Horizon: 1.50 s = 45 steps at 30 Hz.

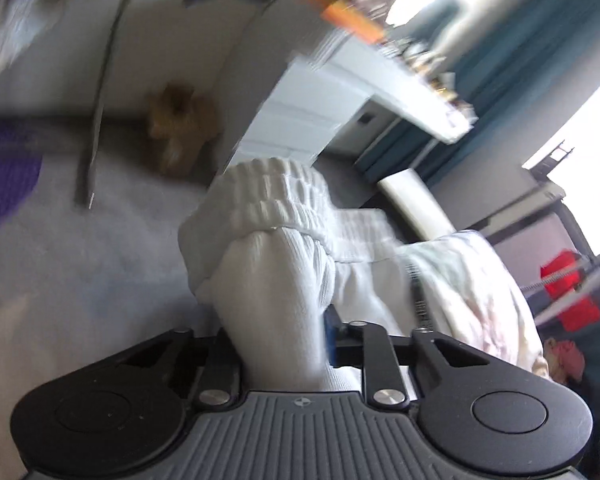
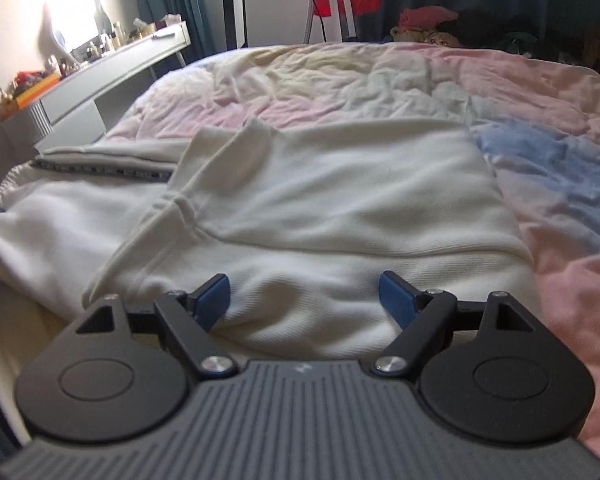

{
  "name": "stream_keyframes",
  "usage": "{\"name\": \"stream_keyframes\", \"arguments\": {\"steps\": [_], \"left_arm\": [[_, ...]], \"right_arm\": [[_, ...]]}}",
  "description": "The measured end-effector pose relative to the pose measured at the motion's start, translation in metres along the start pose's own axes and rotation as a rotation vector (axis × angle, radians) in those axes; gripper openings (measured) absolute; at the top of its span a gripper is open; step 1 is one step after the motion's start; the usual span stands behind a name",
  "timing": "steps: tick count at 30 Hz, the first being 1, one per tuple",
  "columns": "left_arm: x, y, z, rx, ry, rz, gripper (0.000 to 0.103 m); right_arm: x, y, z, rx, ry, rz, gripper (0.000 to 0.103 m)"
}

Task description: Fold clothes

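The white garment (image 2: 324, 208), a ribbed sweat-type piece with an elastic waistband (image 1: 268, 196), lies spread across a bed whose duvet (image 2: 540, 92) is pastel pink, yellow and blue. In the left wrist view a bunch of its fabric near the waistband is pinched between the pads of the left gripper (image 1: 284, 332), whose jaws are closed tight on the cloth, lifting that end off the bed. The right gripper (image 2: 304, 300) hovers just above the flat, partly folded body of the garment with its blue pads (image 2: 396, 296) spread wide and nothing clamped; the cloth lies below and between them. This looks like the start of a fold: one end is taken up, the other not yet gripped. The next move probably calls for the right jaws to settle onto an edge and close, so both ends can be carried over together without the loose fabric sagging or skewing. A white desk (image 2: 112, 80) stands beside the bed.
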State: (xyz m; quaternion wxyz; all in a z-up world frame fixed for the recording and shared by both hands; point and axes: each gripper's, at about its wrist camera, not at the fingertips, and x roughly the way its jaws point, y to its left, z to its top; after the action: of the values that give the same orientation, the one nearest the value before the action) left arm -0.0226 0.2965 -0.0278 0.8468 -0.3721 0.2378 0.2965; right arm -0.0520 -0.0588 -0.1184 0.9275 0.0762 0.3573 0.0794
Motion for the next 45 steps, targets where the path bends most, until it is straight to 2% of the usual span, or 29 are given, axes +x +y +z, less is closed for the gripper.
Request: {"name": "stream_keyframes", "arguments": {"steps": [4,8,11,15,20,22,25,28,30,31,33,35,36,37,38,40,42,45], "left_arm": [[-0.051,-0.053,-0.008,0.148,-0.14,-0.093,0.016],[-0.103,-0.115,-0.025,0.194,-0.259,-0.196,0.016],[-0.13,-0.167,-0.045,0.214,-0.308,-0.279,0.015],[-0.173,-0.23,-0.093,0.271,-0.372,-0.361,0.015],[-0.192,-0.295,-0.182,0.373,-0.43,-0.477,0.015],[-0.189,-0.316,-0.225,0.42,-0.432,-0.519,0.014],[-0.19,-0.326,-0.298,0.516,-0.414,-0.584,0.014],[-0.17,-0.331,-0.367,0.661,-0.319,-0.615,0.015],[-0.155,-0.334,-0.41,0.803,-0.238,-0.609,0.016],[-0.147,-0.337,-0.43,0.878,-0.197,-0.602,0.018],[-0.135,-0.336,-0.454,0.982,-0.133,-0.602,0.029],[-0.128,-0.335,-0.458,1.04,-0.105,-0.6,0.063],[-0.126,-0.332,-0.451,1.044,-0.088,-0.605,0.073],[-0.124,-0.329,-0.445,1.048,-0.069,-0.612,0.093],[-0.121,-0.325,-0.434,1.049,-0.03,-0.643,0.097],[-0.108,-0.308,-0.401,1.082,0.028,-0.679,0.098],[-0.11,-0.267,-0.38,1.157,0.022,-0.694,0.099],[-0.113,-0.235,-0.355,1.274,-0.018,-0.697,0.102]], "right_arm": [[-0.021,-0.017,0.007,0.11,-0.05,-0.008,0.083],[-0.054,-0.034,0.013,0.156,-0.158,-0.082,0.083],[-0.08,-0.048,0.016,0.181,-0.253,-0.132,0.083],[-0.101,-0.071,0.019,0.234,-0.33,-0.194,0.083],[-0.108,-0.096,0.02,0.309,-0.356,-0.235,0.083],[-0.11,-0.105,0.017,0.342,-0.358,-0.246,0.083],[-0.119,-0.122,0.013,0.395,-0.379,-0.281,0.083],[-0.129,-0.14,0.009,0.451,-0.406,-0.306,0.083],[-0.133,-0.15,0.007,0.486,-0.417,-0.307,0.083],[-0.134,-0.153,0.006,0.502,-0.418,-0.301,0.084],[-0.131,-0.157,0.006,0.527,-0.409,-0.275,0.084],[-0.125,-0.155,0.006,0.522,-0.389,-0.227,0.084],[-0.122,-0.153,0.006,0.518,-0.378,-0.201,0.084],[-0.119,-0.154,0.006,0.527,-0.368,-0.165,0.084],[-0.116,-0.154,0.005,0.541,-0.358,-0.126,0.084],[-0.11,-0.157,0.005,0.585,-0.334,-0.047,0.084],[-0.104,-0.159,0.003,0.633,-0.312,0.023,0.084],[-0.094,-0.161,-0.003,0.712,-0.272,0.128,0.086]]}}
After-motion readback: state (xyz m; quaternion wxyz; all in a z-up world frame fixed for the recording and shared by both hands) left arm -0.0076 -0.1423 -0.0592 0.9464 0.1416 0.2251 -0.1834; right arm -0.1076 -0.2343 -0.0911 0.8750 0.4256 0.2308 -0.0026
